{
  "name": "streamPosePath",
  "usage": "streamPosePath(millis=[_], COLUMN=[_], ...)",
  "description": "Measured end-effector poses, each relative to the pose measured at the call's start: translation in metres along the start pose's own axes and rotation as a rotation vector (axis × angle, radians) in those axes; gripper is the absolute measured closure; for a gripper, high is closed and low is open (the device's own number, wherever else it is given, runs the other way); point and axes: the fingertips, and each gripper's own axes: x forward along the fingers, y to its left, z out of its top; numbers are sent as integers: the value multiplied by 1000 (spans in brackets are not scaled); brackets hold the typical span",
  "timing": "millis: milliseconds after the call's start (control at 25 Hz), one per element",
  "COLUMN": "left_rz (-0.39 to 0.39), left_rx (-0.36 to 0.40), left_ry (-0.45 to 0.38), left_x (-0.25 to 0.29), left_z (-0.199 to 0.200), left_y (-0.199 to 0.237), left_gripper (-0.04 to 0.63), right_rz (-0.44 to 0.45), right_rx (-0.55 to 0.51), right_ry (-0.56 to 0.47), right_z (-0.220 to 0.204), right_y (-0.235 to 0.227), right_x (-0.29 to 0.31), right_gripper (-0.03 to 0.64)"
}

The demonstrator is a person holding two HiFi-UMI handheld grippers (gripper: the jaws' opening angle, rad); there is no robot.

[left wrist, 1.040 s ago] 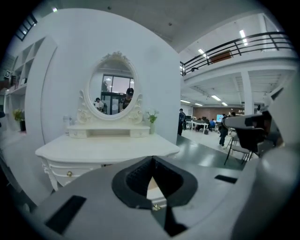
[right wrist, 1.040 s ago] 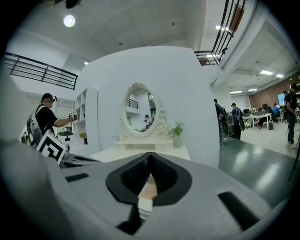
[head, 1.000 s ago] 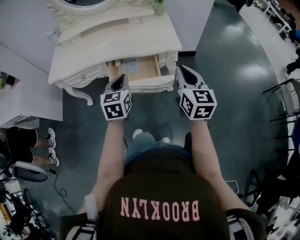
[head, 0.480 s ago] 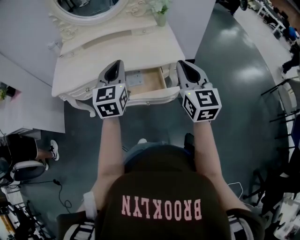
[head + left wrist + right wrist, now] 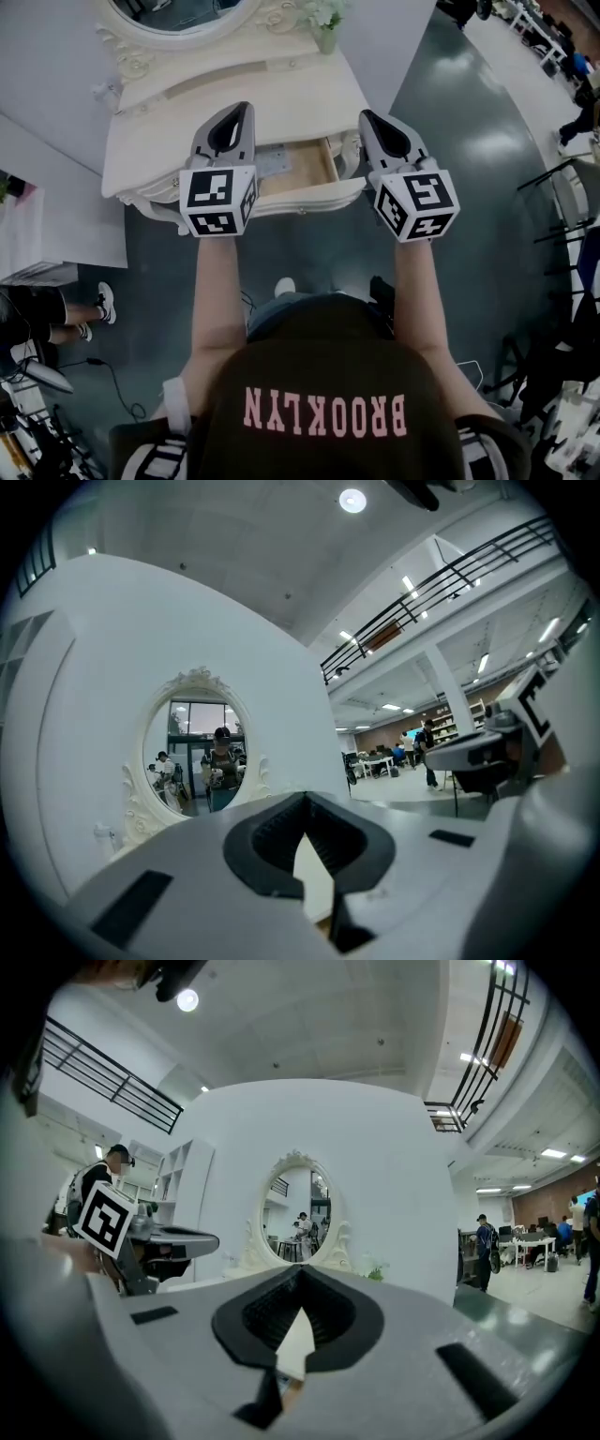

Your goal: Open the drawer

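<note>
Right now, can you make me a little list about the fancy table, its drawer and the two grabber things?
furniture: cream dressing table with an oval mirror
drawer: pulled open, wooden inside showing
inside it: a flat grey thing, too small to tell what
on top: a small plant beside the mirror
left gripper: jaws shut, holding nothing
right gripper: jaws shut, holding nothing
where they are: one at each side of the drawer, neither gripping it
</note>
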Motion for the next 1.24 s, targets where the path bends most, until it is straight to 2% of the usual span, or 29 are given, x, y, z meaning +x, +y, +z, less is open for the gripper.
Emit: streamPosePath(millis=[160,360,480,800,1240], left_rz=[1,10,13,48,73], left_rx=[11,-21,-47,-36,-67], left_ry=[-4,-31,-46,-60,-74], left_x=[-3,-9,-14,-28,-34], left_z=[0,4,6,10,10], left_y=[5,16,21,37,58], left_gripper=[591,591,591,591,591], right_rz=[-7,-24,-36,-84,-149], right_rx=[-32,-57,-60,-76,-68], right_ry=[3,22,27,26,23], right_z=[6,3,1,4,6], right_y=[6,8,7,-3,-19], right_x=[6,8,6,-4,-14], right_gripper=[620,620,620,620,620])
